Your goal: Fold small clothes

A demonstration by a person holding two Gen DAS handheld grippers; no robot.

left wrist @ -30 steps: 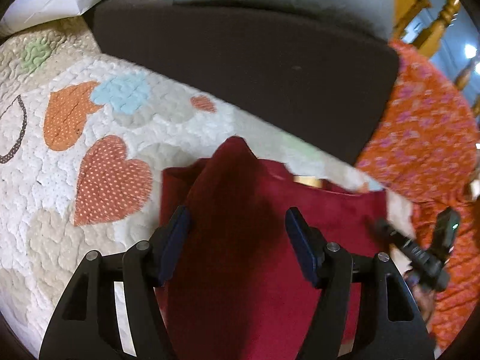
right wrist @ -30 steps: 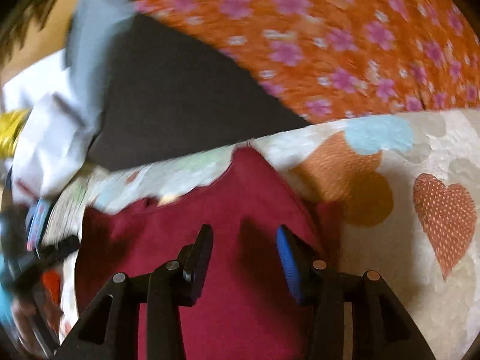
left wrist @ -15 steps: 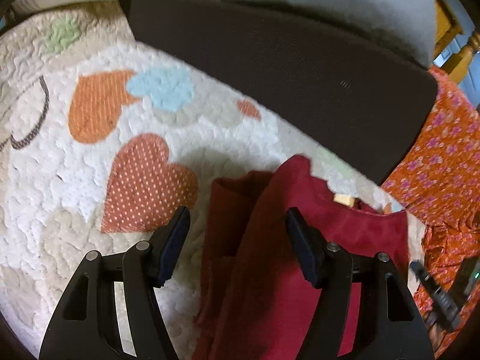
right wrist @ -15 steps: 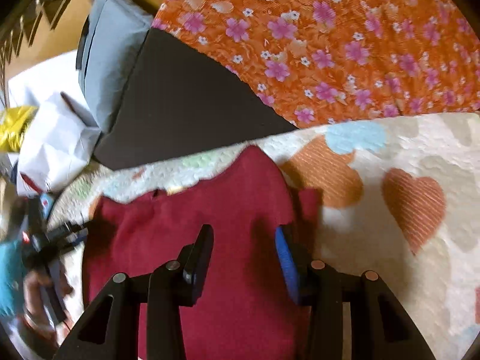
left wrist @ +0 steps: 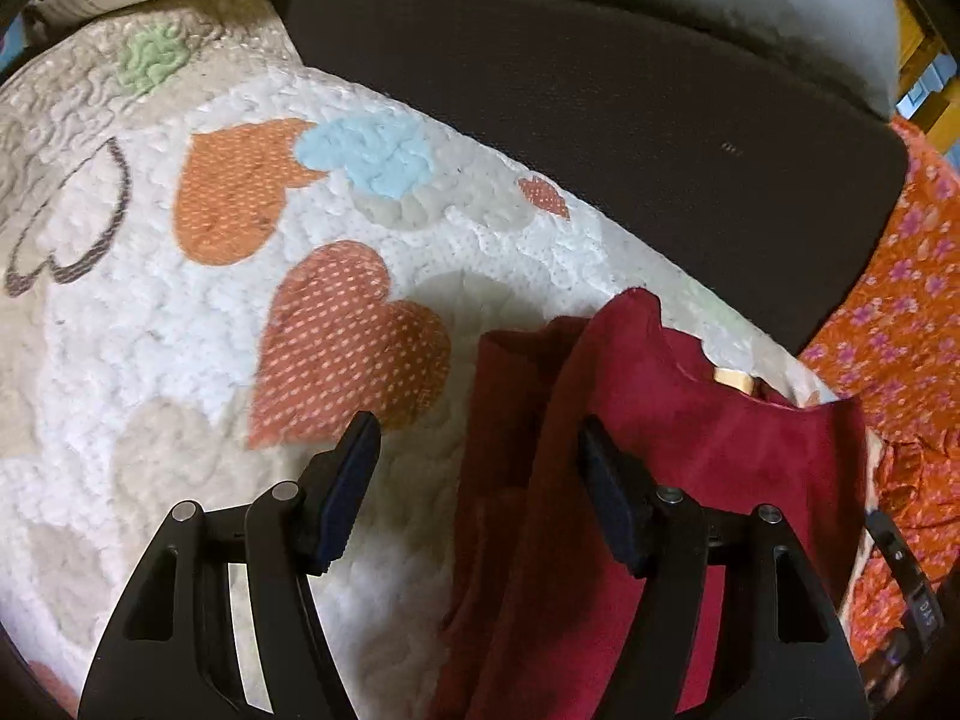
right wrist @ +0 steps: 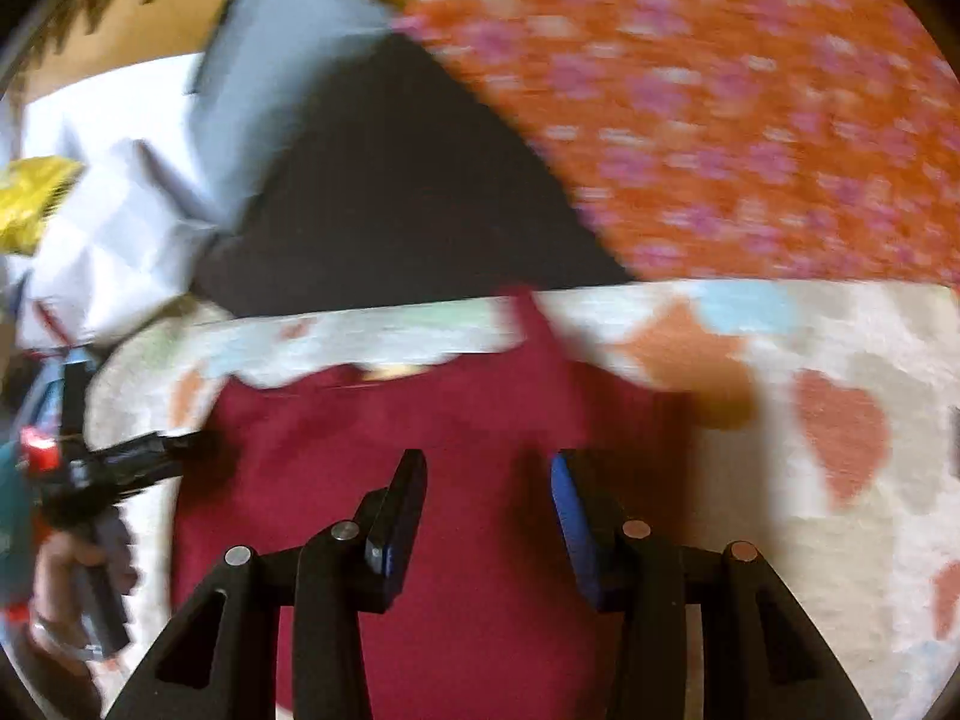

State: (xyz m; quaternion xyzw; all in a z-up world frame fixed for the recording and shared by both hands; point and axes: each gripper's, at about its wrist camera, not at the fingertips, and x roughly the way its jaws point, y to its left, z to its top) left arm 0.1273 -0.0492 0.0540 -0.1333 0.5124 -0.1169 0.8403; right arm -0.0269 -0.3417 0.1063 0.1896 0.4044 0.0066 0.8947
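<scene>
**Between folds on the red top**

While my left claw [left wrist: 474, 480] hangs wide and empty, the red garment [left wrist: 690, 480] lies under its right finger on the heart quilt [left wrist: 180, 360]; next I judge I must grip an edge.

My right claw [right wrist: 489, 510], also wide, hovers over the garment; an orange floral cloth [right wrist: 720, 90] lies beyond.

The red garment [left wrist: 708, 480] is soft matt cloth with a faintly napped, velvety look. It lies on a quilt [left wrist: 180, 360] of puffy stitched cotton, its surface bumpy and rough, with dotted heart patches. The dark cushion [left wrist: 600, 120] behind is matt, finely woven fabric. The orange floral cloth [left wrist: 900, 312] looks thin and smooth. The left gripper [left wrist: 477, 483] is matt black plastic with small shiny metal pins.
</scene>
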